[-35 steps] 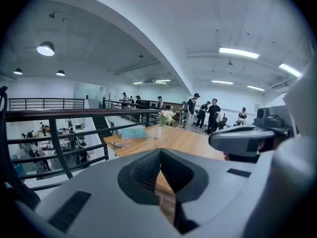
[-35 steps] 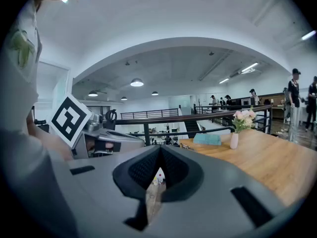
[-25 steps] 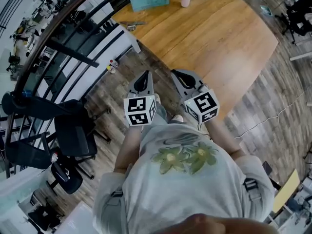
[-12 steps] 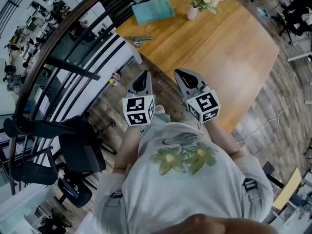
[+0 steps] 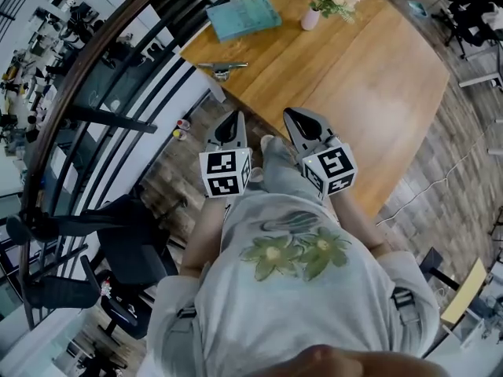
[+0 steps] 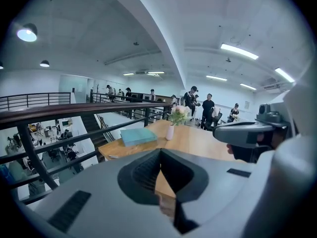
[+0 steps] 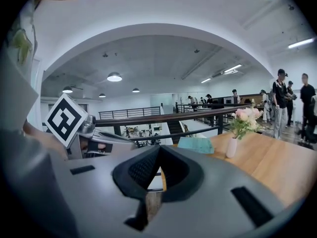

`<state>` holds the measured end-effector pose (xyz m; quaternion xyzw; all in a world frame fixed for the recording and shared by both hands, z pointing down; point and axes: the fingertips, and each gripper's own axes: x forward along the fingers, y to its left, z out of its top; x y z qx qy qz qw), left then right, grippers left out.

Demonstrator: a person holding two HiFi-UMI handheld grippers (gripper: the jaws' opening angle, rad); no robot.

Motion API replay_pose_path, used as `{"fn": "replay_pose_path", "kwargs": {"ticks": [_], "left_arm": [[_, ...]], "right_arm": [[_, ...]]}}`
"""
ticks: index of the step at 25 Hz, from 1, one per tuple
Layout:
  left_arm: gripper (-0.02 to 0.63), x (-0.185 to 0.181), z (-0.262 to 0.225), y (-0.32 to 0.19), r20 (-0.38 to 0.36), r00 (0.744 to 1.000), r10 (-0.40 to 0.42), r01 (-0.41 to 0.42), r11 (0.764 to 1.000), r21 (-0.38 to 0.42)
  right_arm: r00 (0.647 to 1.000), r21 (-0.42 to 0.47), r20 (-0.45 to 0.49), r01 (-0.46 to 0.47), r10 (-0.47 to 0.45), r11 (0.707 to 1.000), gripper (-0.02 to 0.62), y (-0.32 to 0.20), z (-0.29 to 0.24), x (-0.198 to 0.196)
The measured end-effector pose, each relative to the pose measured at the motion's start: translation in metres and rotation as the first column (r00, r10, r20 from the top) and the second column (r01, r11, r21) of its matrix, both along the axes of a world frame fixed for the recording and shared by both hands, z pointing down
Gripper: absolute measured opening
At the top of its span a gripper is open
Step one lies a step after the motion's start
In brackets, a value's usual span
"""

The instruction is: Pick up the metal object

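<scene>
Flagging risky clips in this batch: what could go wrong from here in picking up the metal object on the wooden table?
1. The metal object lies near the edge of the table, on the side of the railing. A clumsy touch might push it off.
2. The left gripper and right gripper are both shut and empty. If the jaws are not opened before contact, they would likely shove the object rather than grasp it.
</scene>
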<state>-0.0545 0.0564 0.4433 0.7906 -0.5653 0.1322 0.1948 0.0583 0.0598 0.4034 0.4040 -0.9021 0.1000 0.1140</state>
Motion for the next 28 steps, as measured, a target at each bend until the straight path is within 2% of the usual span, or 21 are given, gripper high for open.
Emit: {"fn": "replay_pose_path", "kwargs": {"ticks": [19,23,28], "left_arm": [[0.025,-0.045,0.02,-0.099,0.03,0.999,-0.046,0.047,0.998,-0.05],[0.081,-0.049,0.026,-0.112,0.045,0.998,-0.04,0.043,0.997,-0.059],[0.188,-0.048,0.033,-0.131,0.08,0.996,-0.031,0.036,0.997,-0.062]], "right_arm": [[0.999,0.02,-0.008,0.045,-0.045,0.999,0.006,-0.105,0.006,-0.041],[0.998,0.013,-0.008,0.057,-0.057,0.998,0.006,-0.119,0.01,-0.049],[0.997,-0.004,-0.014,0.069,-0.069,0.998,0.006,-0.138,0.016,-0.052]]}}
